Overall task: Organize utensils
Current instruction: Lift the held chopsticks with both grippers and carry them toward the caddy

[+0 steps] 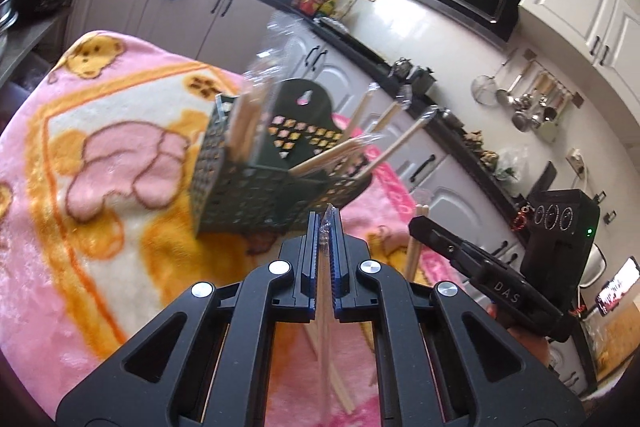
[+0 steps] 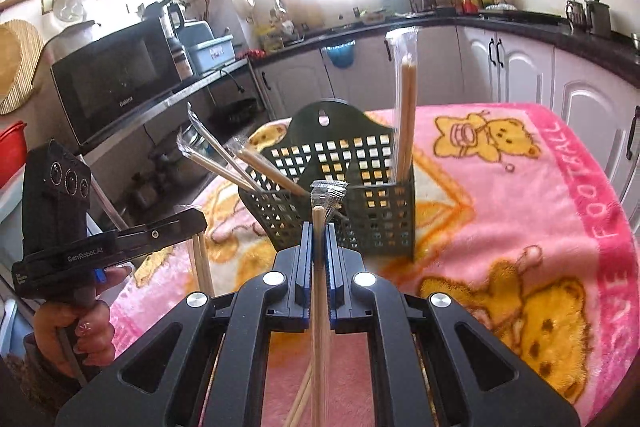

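Both jaws clamped narrow on upright wrapped chopsticks: left gripper [image 1: 325, 223], right gripper [image 2: 320, 231], green basket [image 2: 360, 187] just beyond, right nearer.

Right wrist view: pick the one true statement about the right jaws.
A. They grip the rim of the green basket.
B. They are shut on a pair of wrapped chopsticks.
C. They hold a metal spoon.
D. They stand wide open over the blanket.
B: the right gripper has its jaws closed on a pair of wrapped chopsticks, whose crimped wrapper end sticks out past them, short of the green basket.
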Demonstrator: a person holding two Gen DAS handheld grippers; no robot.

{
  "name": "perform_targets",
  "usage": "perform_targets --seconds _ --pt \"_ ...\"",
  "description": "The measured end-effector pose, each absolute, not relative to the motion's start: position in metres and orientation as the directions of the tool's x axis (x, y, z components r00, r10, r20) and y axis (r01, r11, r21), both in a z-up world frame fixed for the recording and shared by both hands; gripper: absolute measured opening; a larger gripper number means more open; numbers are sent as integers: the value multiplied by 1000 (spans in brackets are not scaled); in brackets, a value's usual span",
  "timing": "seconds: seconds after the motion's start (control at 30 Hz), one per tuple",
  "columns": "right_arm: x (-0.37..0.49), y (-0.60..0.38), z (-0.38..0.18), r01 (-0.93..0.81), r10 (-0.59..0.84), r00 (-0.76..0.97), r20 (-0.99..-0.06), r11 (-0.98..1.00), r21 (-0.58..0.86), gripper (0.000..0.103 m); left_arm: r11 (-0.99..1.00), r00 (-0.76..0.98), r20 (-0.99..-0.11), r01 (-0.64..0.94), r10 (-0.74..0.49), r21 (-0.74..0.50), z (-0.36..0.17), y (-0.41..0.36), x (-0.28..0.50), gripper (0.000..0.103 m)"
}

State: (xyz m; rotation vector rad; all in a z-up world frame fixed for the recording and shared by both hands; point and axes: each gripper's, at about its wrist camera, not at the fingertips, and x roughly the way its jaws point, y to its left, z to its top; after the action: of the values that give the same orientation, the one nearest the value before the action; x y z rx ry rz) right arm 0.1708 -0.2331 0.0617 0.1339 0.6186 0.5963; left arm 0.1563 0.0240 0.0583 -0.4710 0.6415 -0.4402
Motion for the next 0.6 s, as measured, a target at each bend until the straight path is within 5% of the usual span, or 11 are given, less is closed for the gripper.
perform_targets --seconds 0.6 --pt "149 -260 100 -465 533 751 -390 846 260 6 755 702 -344 429 -624 -496 118 -18 155 2"
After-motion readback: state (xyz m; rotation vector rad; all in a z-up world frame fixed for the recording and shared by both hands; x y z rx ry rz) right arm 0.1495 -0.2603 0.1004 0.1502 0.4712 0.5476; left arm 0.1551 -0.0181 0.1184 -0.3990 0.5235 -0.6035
